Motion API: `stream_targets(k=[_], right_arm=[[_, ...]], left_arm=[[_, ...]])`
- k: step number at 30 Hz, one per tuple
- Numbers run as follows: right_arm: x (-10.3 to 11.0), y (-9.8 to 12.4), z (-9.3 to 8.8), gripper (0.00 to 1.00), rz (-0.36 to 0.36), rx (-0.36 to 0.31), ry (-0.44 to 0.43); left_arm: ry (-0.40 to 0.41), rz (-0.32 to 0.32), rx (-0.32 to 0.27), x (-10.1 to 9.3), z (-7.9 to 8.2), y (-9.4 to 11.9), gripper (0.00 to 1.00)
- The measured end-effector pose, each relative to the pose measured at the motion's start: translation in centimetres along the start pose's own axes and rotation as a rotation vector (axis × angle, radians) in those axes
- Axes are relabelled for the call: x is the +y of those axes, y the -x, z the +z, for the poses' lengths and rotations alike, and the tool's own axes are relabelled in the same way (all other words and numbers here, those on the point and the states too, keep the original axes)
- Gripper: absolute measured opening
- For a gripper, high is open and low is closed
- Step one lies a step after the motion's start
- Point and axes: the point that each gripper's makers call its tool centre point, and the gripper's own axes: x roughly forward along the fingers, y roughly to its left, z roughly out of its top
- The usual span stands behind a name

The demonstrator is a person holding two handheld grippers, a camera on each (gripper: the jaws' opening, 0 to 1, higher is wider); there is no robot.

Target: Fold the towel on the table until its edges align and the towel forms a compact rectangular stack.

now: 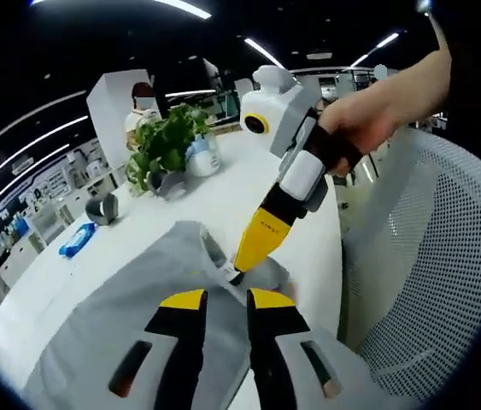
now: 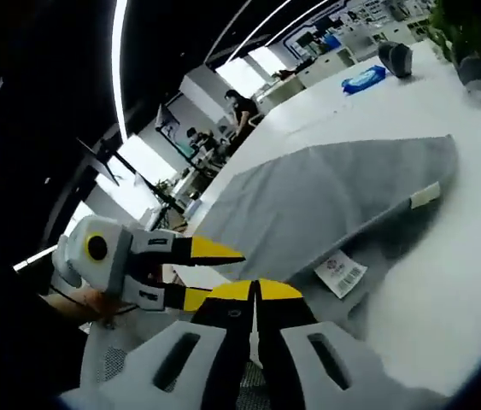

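White and long, the surface (image 1: pixel 223 192) carries everything under dark ceiling lights. Your left gripper (image 1: pixel 225 298) hovers over the grey towel (image 1: pixel 120 316), its jaws a little apart and holding nothing. Your right gripper (image 2: pixel 256 289) is clenched, tips together, with no cloth visibly caught between them. Seen from the left gripper view, its yellow tips press down at the towel's raised fold. The towel lies partly folded, a white label (image 2: pixel 341 273) at its edge. Farther off stand a potted plant (image 1: pixel 165 145), a blue packet (image 1: pixel 78 239) and a mesh chair (image 1: pixel 445 256).
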Motion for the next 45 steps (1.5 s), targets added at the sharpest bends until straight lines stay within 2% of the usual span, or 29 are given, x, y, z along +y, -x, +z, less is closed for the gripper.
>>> stream_targets(k=[2, 3, 5, 7, 10, 12, 13, 14, 15, 16, 18, 19, 21, 22, 25, 27, 30, 33, 36, 37, 40, 42, 43, 45], right_arm=[[-0.9, 0.9, 0.1, 0.0, -0.02, -0.012, -0.004], [-1.2, 1.3, 0.2, 0.0, -0.032, -0.021, -0.007], [-1.9, 2.0, 0.4, 0.0, -0.051, -0.042, -0.014], [-3.0, 2.8, 0.7, 0.0, -0.077, -0.061, -0.026], [-4.6, 4.0, 1.5, 0.0, -0.132, -0.076, -0.027], [-5.6, 4.8, 2.6, 0.0, -0.158, -0.099, 0.001], [-6.2, 5.2, 3.3, 0.03, -0.178, -0.109, 0.002], [-6.7, 5.5, 3.9, 0.08, -0.193, -0.12, 0.001], [-7.3, 5.7, 4.5, 0.13, -0.207, -0.133, 0.005], [-8.1, 6.1, 5.3, 0.16, -0.224, -0.139, 0.005], [-9.3, 6.6, 6.5, 0.19, -0.253, -0.139, 0.017], [-9.9, 6.9, 7.1, 0.19, -0.267, -0.138, 0.031], [-11.8, 7.2, 8.9, 0.17, -0.295, -0.119, 0.097], [-12.8, 7.2, 9.6, 0.16, -0.306, -0.107, 0.126], [-16.9, 7.1, 11.6, 0.14, -0.384, 0.02, 0.15], [-18.9, 6.3, 13.7, 0.13, -0.414, 0.019, 0.145], [-20.4, 4.7, 15.5, 0.13, -0.44, 0.011, 0.111], [-21.5, 2.7, 15.5, 0.13, -0.451, 0.042, 0.098], [-23.0, 0.1, 14.3, 0.19, -0.464, 0.048, -0.071], [-23.6, -0.2, 14.1, 0.2, -0.473, 0.058, -0.081], [-25.0, -1.4, 14.4, 0.15, -0.504, 0.086, -0.032], [-25.1, -2.0, 15.5, 0.04, -0.489, 0.054, -0.038], [-25.0, -2.3, 15.8, 0.0, -0.472, 0.04, -0.073], [-24.8, -2.5, 16.2, 0.0, -0.424, 0.04, -0.058]], left_arm=[[0.081, -0.046, 0.009, -0.7, -0.4, -0.3, 0.2], [0.16, -0.076, 0.004, -1.1, -0.5, -0.5, 0.21], [0.274, -0.088, -0.018, -1.0, -0.4, -0.8, 0.23], [0.32, -0.076, 0.014, -0.5, -1.0, -1.3, 0.24], [0.379, -0.073, 0.038, -0.3, -1.0, -2.3, 0.23], [0.44, -0.09, 0.066, -0.6, -1.1, -3.4, 0.19], [0.43, -0.092, 0.065, -0.5, -1.0, -3.8, 0.13], [0.441, -0.078, 0.087, -0.5, -1.5, -4.3, 0.07], [0.472, -0.066, 0.124, -0.5, -2.3, -4.3, 0.06], [0.545, -0.057, 0.124, -0.7, -2.7, -4.4, 0.05], [0.595, -0.075, 0.081, -1.2, -2.8, -4.1, 0.05], [0.591, -0.086, 0.072, -1.4, -2.9, -3.9, 0.05], [0.58, -0.091, 0.091, -1.1, -3.1, -3.6, 0.05], [0.567, -0.085, 0.079, -0.7, -3.0, -3.5, 0.05], [0.589, -0.07, 0.074, 0.0, -3.2, -3.3, 0.05], [0.587, -0.063, 0.071, 0.1, -3.2, -3.4, 0.05], [0.578, -0.075, 0.072, -0.2, -3.1, -3.5, 0.05], [0.56, -0.09, 0.081, -0.6, -3.1, -3.6, 0.05], [0.554, -0.098, 0.075, -0.5, -3.0, -3.5, 0.05], [0.561, -0.1, 0.073, -0.5, -3.0, -3.4, 0.05], [0.569, -0.104, 0.072, -0.6, -3.1, -3.3, 0.05], [0.572, -0.108, 0.07, -0.6, -3.0, -3.3, 0.05], [0.582, -0.113, 0.063, -0.5, -2.8, -3.2, 0.05], [0.617, -0.133, 0.053, -0.7, -2.5, -2.9, 0.05]])
